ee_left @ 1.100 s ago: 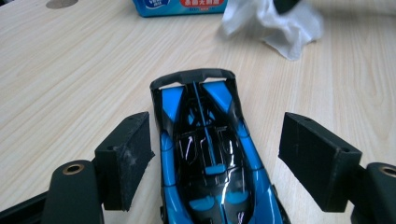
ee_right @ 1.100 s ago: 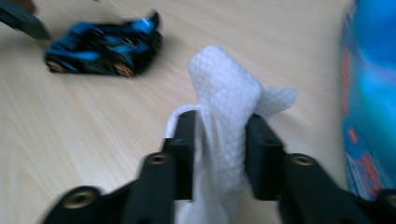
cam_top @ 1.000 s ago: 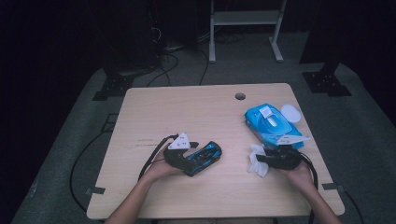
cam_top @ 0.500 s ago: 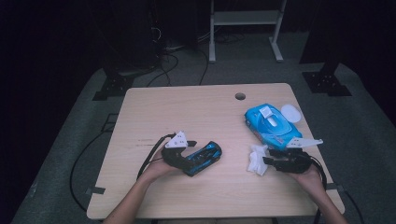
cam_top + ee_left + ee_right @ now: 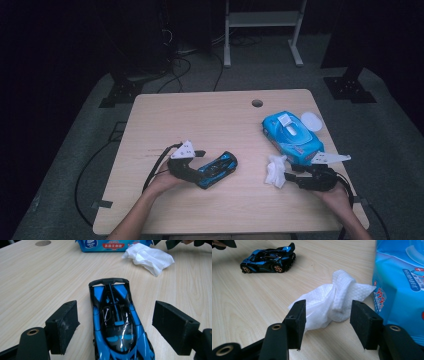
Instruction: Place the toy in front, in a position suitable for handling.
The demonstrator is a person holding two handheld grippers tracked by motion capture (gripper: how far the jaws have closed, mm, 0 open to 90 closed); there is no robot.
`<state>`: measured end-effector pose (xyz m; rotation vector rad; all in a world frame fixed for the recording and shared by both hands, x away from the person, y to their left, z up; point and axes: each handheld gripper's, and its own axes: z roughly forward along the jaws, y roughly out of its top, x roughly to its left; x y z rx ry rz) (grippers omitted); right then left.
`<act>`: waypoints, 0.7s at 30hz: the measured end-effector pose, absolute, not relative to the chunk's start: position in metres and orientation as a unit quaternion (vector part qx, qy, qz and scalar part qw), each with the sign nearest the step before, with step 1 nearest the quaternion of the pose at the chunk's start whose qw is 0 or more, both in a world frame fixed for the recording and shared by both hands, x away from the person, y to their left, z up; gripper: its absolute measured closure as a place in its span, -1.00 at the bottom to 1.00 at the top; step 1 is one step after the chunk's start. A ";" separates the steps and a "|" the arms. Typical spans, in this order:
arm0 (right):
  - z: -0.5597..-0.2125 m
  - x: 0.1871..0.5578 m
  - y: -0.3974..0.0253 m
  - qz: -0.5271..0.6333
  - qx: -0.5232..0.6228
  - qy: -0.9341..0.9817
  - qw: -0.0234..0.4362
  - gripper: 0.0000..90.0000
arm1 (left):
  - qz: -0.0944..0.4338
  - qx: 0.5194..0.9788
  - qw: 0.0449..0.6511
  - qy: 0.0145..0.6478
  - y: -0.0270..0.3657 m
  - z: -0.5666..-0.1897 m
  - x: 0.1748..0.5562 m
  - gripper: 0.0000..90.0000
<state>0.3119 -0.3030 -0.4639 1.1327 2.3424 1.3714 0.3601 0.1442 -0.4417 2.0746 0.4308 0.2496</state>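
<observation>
My bench is a light wood-grain rectangular table (image 5: 210,120) with a round cable hole (image 5: 257,103) near the far edge. On it: blue-and-black toy sports car (image 5: 218,169) front-centre; crumpled white wet wipe (image 5: 275,170) to its right, well apart from the car; blue plastic wipes pack (image 5: 291,137) just behind the wipe; white round lid (image 5: 311,120) beside the pack's far right corner.

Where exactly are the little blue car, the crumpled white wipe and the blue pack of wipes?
blue toy car (image 5: 116,322), left gripper view, on its dark cabin roof.
crumpled white wipe (image 5: 329,307), right gripper view, on its bunched middle.
blue wipes pack (image 5: 292,136), high view, on its top face.
</observation>
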 end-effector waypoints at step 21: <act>-0.463 0.303 -0.304 0.471 0.376 0.791 0.100 -0.03 | 0.119 0.841 0.490 0.197 0.175 -0.437 0.353 -0.56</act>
